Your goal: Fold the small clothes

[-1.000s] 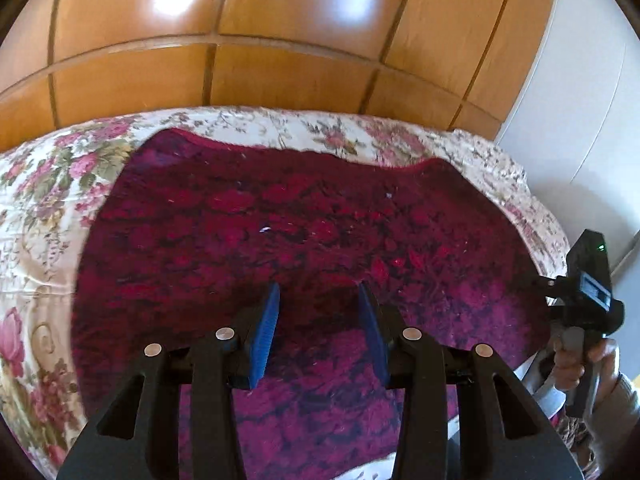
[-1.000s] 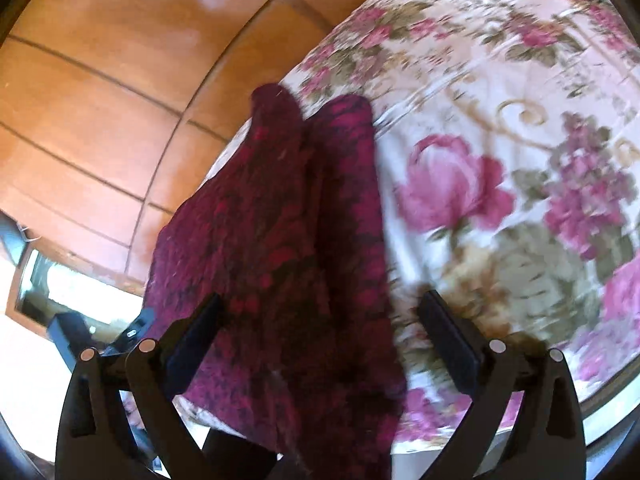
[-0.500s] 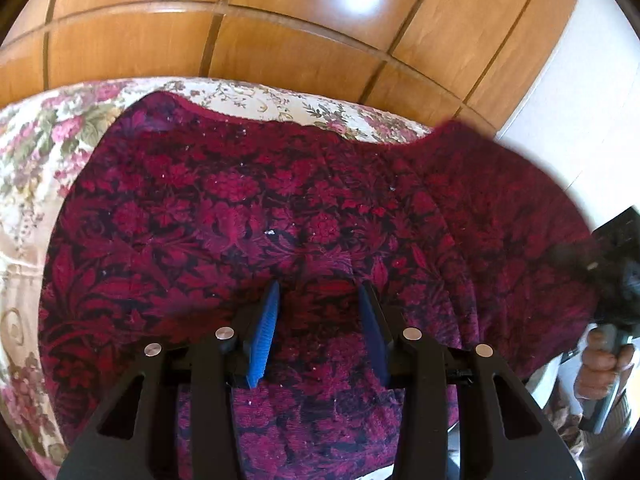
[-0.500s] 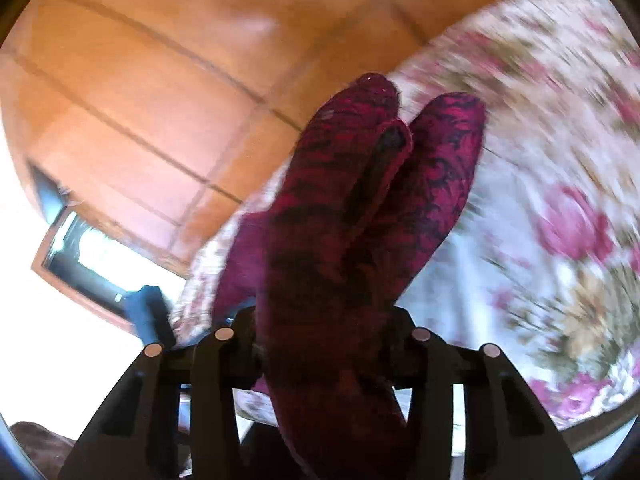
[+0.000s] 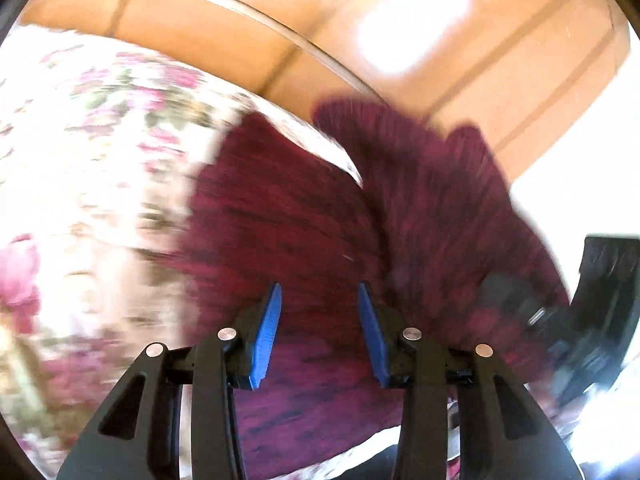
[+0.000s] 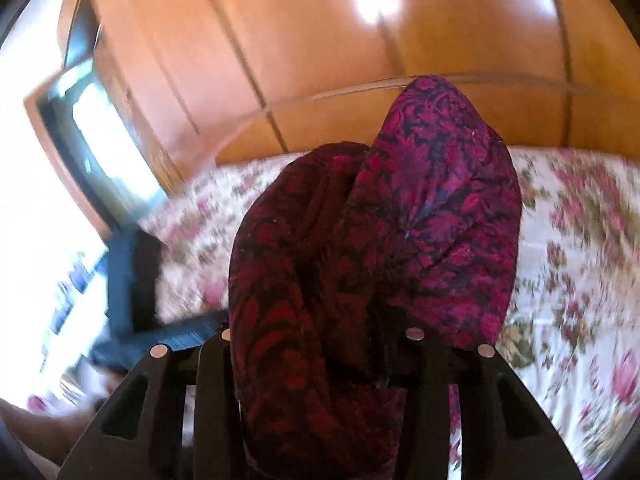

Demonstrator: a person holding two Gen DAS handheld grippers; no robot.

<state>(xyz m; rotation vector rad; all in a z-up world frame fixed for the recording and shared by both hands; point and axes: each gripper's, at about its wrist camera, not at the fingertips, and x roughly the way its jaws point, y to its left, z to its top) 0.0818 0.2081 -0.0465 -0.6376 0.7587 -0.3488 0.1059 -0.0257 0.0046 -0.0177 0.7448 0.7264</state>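
Left wrist view, blurred: the left gripper (image 5: 319,330), with blue pads (image 5: 266,340), stands partly apart over the dark red patterned garment (image 5: 288,224). The cloth shows between and beyond the pads; whether the pads pinch it cannot be told. The garment lies on the floral bedspread (image 5: 92,168), its left part flat on the bed and its right part lifted into a raised fold (image 5: 432,184) that rises in front of the wooden panelled wall (image 5: 248,24). At the far right edge of this view a black device (image 5: 608,280) shows beside the raised fold; it is too blurred to identify further.

Right wrist view: the right gripper (image 6: 320,344) has just been closing and is clamped on a bunched fold of the same garment (image 6: 360,264). The cloth fills the gap between the jaws, hides the pads, and bulges up past them in two lobes, the right lobe (image 6: 444,208) brighter magenta than the left. Beyond it lie the floral bedspread (image 6: 572,240) and the wooden wall (image 6: 304,40). A bright window (image 6: 100,132) stands at the left, with a dark blurred object (image 6: 124,288) below it.
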